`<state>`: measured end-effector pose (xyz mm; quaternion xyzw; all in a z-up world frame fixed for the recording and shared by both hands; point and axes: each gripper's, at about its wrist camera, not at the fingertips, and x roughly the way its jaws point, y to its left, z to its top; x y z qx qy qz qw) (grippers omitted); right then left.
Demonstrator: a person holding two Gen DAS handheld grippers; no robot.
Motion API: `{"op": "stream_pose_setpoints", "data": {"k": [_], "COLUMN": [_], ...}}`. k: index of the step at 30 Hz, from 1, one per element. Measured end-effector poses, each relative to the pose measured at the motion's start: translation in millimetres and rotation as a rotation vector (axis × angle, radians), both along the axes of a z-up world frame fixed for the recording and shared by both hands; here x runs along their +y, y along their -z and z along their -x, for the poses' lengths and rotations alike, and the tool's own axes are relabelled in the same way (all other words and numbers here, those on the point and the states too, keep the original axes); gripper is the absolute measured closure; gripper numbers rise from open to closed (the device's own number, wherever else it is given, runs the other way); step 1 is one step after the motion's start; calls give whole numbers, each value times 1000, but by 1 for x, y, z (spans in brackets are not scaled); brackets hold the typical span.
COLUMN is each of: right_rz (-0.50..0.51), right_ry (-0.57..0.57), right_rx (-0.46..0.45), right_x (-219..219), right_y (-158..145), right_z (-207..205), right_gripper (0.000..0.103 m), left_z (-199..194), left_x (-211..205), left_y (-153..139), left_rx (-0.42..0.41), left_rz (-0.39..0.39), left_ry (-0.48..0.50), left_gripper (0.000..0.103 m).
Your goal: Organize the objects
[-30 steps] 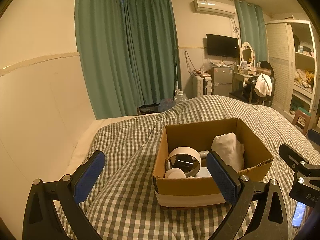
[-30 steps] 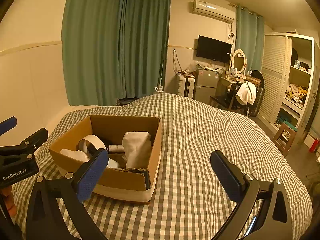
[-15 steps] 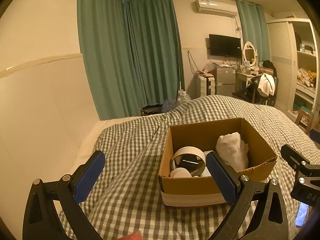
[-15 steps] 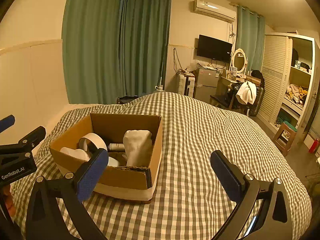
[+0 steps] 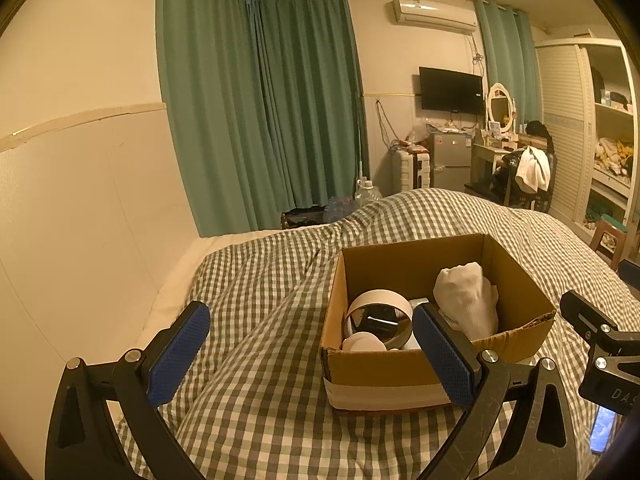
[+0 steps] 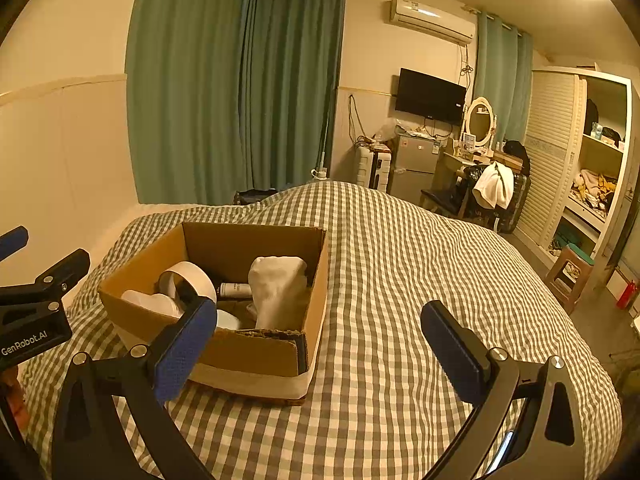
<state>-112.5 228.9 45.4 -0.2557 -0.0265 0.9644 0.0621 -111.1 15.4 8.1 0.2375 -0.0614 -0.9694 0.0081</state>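
My left black two-finger gripper w/ blue pads (image 5: pixel 310 356) hangs above the green-and-white checked bed cover (image 5: pixel 256 412), fingers spread wide, nothing between them; its right pad covers part of the box's near rim, so what's under it I can't see. Just right of that sits the open brown cardboard box w/ a pale tape band round its base (image 5: pixel 384 372), resting on the cover toward the bed's left side. Inside, left to right: a flat round white lid-like piece (image 5: pixel 363 342), partly behind the rim, can't tell what it is; a wide white tape roll w/ shiny inner face (image 5: pixel 378 314) standing on edge; a small white tube (image 6: pixel 236 289) lying behind it, label too small to read; a bunched white cloth (image 5: pixel 466 300) against the right wall. The box's front edge is torn & ragged. Further right, my right black gripper w/ blue pads (image 6: pixel 316 354) is also spread wide & empty over bare cover; its left pad overlaps the box's near corner.
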Motion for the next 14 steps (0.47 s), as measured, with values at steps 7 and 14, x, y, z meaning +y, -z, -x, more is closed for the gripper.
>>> {"op": "stream_pose_setpoints", "data": {"k": [7,14], "right_rz": [-3,-4], "right_ry": [0,0], "right_rx": [-6,-9], "right_x": [-1,-1], "right_y": [1,3], "right_z": [0,1], "right_gripper": [1,1], "left_z": [-1,0], "left_x": [0,-1], "left_y": [0,1], "left_rx": [-1,0], "left_rz": [-4,-2], "left_ry": [1,4], "left_gripper": [0,0]}}
